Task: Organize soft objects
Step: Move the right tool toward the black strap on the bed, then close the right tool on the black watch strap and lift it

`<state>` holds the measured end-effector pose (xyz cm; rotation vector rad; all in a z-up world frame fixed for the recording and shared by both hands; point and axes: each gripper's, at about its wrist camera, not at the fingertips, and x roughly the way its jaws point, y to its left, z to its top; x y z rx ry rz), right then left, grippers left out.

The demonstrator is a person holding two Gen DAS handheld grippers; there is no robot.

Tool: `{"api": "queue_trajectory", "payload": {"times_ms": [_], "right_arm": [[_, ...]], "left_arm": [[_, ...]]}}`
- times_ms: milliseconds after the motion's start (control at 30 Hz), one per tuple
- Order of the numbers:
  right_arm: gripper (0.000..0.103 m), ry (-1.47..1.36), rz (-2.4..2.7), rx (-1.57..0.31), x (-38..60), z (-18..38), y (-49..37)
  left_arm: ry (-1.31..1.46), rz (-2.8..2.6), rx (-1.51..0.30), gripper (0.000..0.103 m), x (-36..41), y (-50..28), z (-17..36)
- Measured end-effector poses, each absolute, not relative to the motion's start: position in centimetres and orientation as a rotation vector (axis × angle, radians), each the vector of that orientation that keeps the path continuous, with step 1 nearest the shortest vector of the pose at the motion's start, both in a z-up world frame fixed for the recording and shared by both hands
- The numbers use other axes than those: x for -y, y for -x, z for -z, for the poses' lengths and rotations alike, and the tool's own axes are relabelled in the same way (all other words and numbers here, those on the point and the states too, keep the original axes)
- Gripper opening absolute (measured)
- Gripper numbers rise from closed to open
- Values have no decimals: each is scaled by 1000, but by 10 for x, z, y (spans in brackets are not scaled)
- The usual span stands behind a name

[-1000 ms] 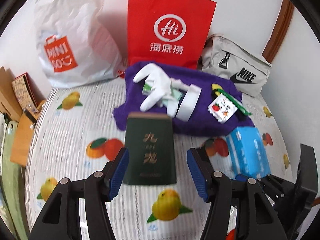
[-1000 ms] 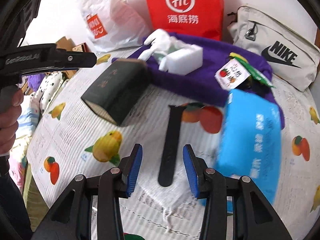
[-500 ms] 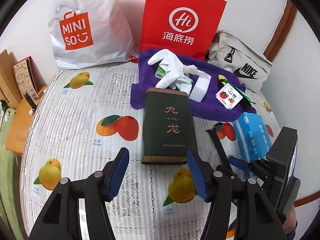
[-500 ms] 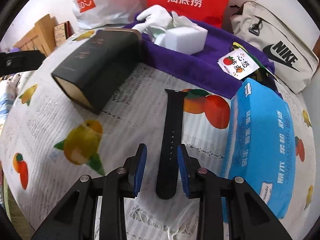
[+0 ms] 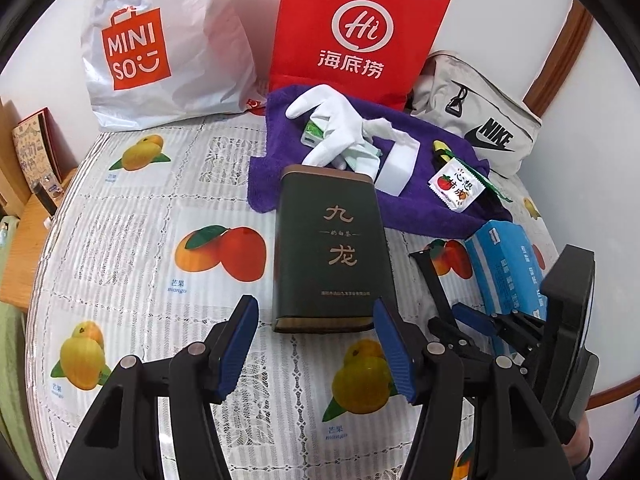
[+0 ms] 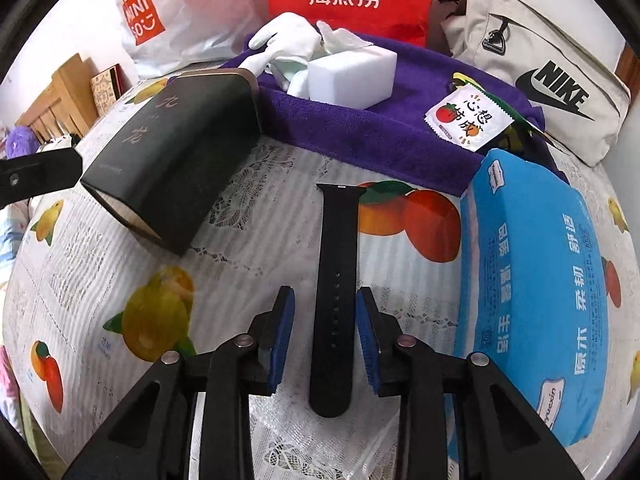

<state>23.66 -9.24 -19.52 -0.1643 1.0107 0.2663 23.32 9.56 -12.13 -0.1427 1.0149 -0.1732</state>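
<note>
Straddling the black watch strap (image 6: 334,292), the right gripper (image 6: 325,338) (jaws apart, not touching it) needs only to close, I judge, while the left gripper (image 5: 316,346) hangs wide apart.

The right gripper (image 6: 325,336) has come forward and narrowed, its jaws now straddling the strap (image 6: 335,292); the left gripper (image 5: 316,344) has drawn back from the tin (image 5: 330,252).

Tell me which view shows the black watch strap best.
The right wrist view: the black watch strap lies full length, centred between the right gripper fingers. The left wrist view catches only a short part, the rest hidden behind the right gripper.
</note>
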Motion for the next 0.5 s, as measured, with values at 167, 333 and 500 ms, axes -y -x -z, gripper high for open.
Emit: {"api": "queue_trajectory", "payload": {"times_ms": [167, 333, 500], "right_arm": [[29, 126, -304, -1046, 93, 194, -226], [25, 125, -314, -1053, 91, 194, -220], [23, 124, -302, -1023, 90, 196, -226]], "left_arm": [[157, 156, -1016, 58, -101, -231, 121], [169, 151, -1015, 58, -105, -227, 120], [163, 159, -1006, 58, -104, -222, 115]]}}
